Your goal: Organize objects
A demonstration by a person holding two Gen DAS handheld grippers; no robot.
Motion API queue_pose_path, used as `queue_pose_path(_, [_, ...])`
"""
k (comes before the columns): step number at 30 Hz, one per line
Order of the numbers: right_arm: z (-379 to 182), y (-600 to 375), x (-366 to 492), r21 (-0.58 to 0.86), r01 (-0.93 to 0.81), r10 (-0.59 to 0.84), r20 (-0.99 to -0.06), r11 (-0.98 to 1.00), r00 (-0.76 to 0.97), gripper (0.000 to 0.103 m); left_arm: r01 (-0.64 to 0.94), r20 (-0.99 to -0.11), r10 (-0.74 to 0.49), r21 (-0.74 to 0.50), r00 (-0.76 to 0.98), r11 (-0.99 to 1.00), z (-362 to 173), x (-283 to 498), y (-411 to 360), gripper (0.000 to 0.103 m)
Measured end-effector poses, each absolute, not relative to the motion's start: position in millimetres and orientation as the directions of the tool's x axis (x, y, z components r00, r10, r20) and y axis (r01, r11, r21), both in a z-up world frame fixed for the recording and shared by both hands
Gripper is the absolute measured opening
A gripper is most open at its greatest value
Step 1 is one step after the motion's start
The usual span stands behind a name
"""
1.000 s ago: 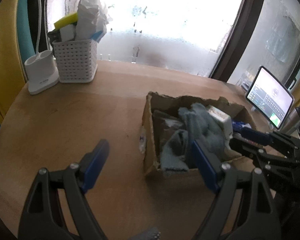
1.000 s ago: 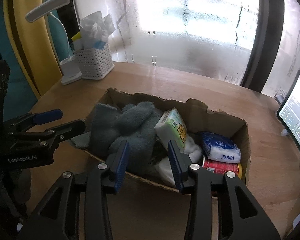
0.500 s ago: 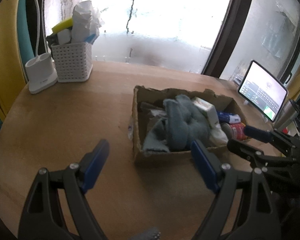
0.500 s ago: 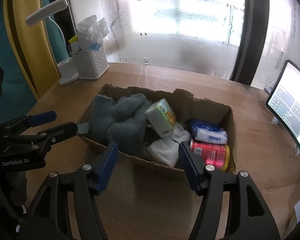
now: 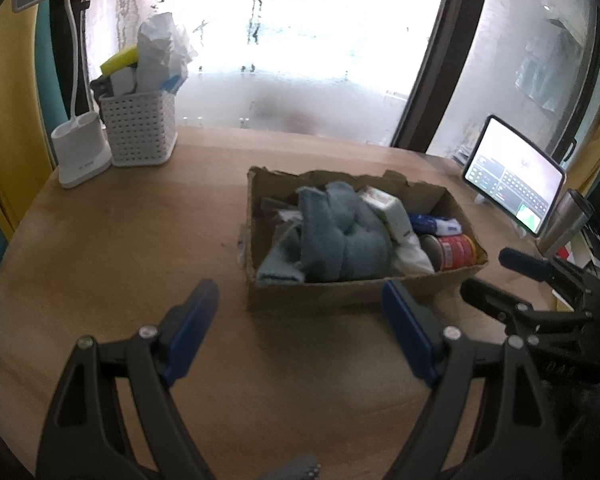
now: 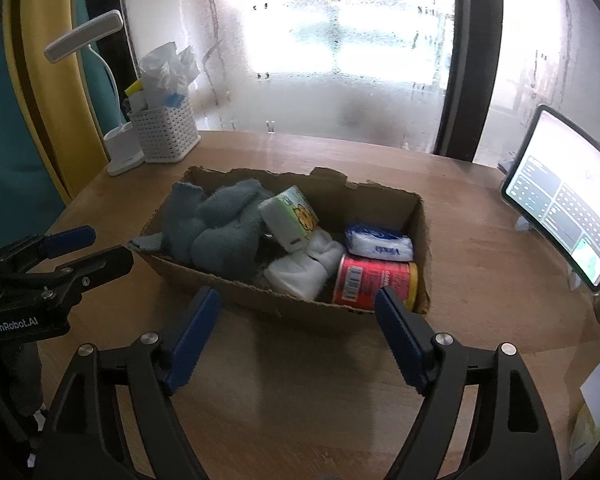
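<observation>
A cardboard box point(image 5: 352, 300) point(image 6: 422, 240) stands on the round wooden table. It holds a blue-grey towel point(image 5: 336, 236) point(image 6: 220, 224), a green-and-white carton point(image 6: 290, 216), a white cloth point(image 6: 304, 268), a blue-white tissue pack point(image 6: 380, 242) and a red can point(image 6: 374, 282) point(image 5: 456, 252). My left gripper point(image 5: 300, 324) is open and empty, in front of the box. My right gripper point(image 6: 296, 320) is open and empty, just short of the box's near wall. Each gripper shows at the edge of the other's view.
A white perforated basket point(image 5: 140, 132) point(image 6: 166, 134) stuffed with paper and a white lamp base point(image 5: 80, 154) stand at the back left. A lit tablet point(image 5: 514, 176) point(image 6: 564, 196) and a metal cup point(image 5: 564, 220) stand at the right. The window is behind.
Both grippers have drawn back from the box, which now lies farther off. The right gripper's jaws have opened wider. The box contents stay put.
</observation>
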State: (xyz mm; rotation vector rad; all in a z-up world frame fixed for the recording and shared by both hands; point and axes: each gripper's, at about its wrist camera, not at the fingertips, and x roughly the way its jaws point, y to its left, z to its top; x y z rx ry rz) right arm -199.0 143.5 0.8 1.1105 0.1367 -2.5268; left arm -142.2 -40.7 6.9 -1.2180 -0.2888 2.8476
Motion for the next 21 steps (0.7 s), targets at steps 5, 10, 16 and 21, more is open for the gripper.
queue_pose_path(5, [2.5, 150.7, -190.7, 0.062, 0.364, -0.294, -0.722, -0.929, -0.627, 0.083, 0.031, -0.707, 0.101, -0.171, -0.7, -0.985, 11.0, -135.3, -33.7, 0.085])
queue_pose_path(10, [4.4, 157.2, -179.9, 0.062, 0.357, -0.291, -0.716, -0.932, -0.635, 0.083, 0.024, -0.706, 0.103, -0.168, -0.701, -0.985, 13.0, -126.9, -26.9, 0.085])
queue_pose_path(16, [6.4, 163.9, -166.9, 0.065, 0.351, -0.29, -0.709, -0.934, -0.642, 0.083, 0.019, -0.697, 0.103, -0.165, -0.709, -0.986, 17.7, -113.2, -18.2, 0.085])
queue_pose_path(21, [7.8, 169.9, -154.3, 0.065, 0.35, -0.292, -0.703, -0.934, -0.648, 0.083, 0.017, -0.695, 0.103, -0.163, -0.712, -0.987, 19.1, -103.5, -13.4, 0.085])
